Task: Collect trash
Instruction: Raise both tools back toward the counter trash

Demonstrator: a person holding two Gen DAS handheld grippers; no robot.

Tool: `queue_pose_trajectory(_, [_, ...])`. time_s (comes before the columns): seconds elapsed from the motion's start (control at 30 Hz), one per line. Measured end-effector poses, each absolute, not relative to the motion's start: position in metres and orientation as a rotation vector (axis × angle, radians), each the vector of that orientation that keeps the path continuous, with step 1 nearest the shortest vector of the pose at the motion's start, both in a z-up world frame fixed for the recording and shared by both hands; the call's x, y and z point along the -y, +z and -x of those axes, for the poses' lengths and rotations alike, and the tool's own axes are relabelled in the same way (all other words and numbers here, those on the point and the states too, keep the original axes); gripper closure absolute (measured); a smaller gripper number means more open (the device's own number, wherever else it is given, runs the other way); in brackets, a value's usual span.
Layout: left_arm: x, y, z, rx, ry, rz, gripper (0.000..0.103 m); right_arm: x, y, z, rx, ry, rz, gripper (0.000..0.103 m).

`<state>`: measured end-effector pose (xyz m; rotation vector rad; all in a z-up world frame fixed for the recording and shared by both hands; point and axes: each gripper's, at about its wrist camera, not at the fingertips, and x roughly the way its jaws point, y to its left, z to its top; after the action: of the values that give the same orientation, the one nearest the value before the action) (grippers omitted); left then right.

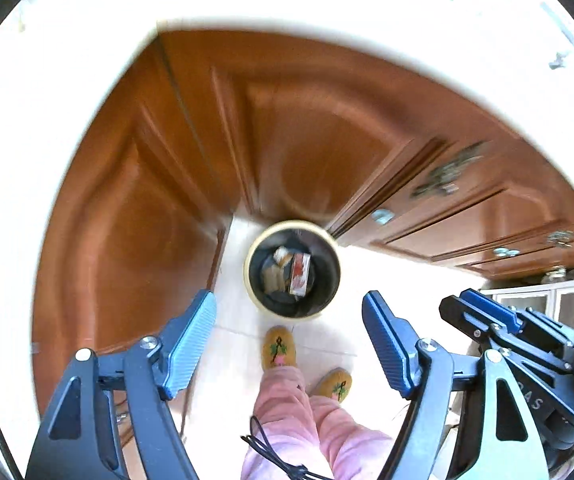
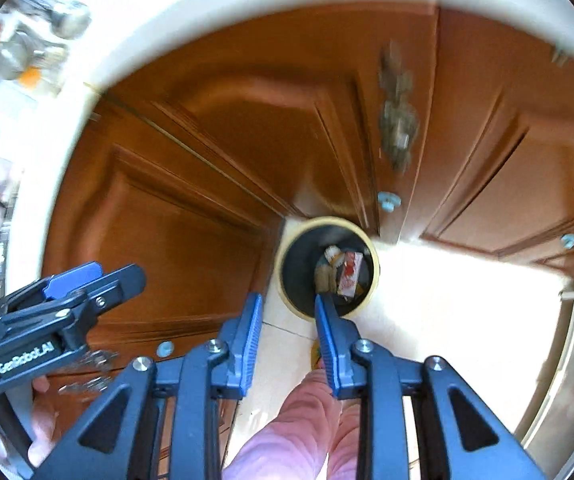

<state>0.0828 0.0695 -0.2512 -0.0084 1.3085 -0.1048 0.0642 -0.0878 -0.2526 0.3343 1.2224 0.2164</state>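
Left wrist view: left gripper (image 1: 289,344) released, nothing between its pads. Far below and just ahead, trash bin (image 1: 293,268) stands on pale tile floor (image 1: 391,280), wrappers (image 1: 299,274) inside. Brown cabinet doors (image 1: 159,208) beyond, white bench (image 1: 47,80) above.

Right wrist view: right gripper (image 2: 287,316) partly closed, empty. Bin just ahead of its tips, below.

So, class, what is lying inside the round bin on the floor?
Inside the bin: a red-and-white packet and crumpled brownish-white scraps on a dark liner. Anything beneath them is covered, and blur hides the details.
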Motion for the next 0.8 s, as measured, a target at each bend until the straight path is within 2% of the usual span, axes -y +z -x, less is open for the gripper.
queue_pose_trajectory(0.1, [-0.063, -0.198, -0.069, -1.231, -0.129, -0.012, 0.026, 0.094, -0.207, -0.049, -1.161, 0.237, -0.320, 0.075])
queue_pose_trajectory(0.2, [-0.058, -0.146, -0.053, -1.140, -0.137, -0.037, 0.019, 0.101, -0.157, -0.032, -1.079, 0.264, -0.314, 0.075])
queue_pose_trajectory(0.37, [-0.052, -0.075, -0.031, -1.003, -0.136, -0.072, 0.017, 0.117, -0.099, -0.011, -0.954, 0.281, -0.291, 0.074])
queue_pose_trajectory(0.57, [-0.044, -0.018, -0.024, -0.871, -0.124, -0.090, 0.013, 0.139, -0.057, 0.000, -0.834, 0.269, -0.302, 0.062])
queue_pose_trajectory(0.8, [-0.028, 0.009, -0.037, -0.801, -0.150, -0.155, 0.013, 0.167, -0.041, -0.014, -0.808, 0.226, -0.356, 0.062])
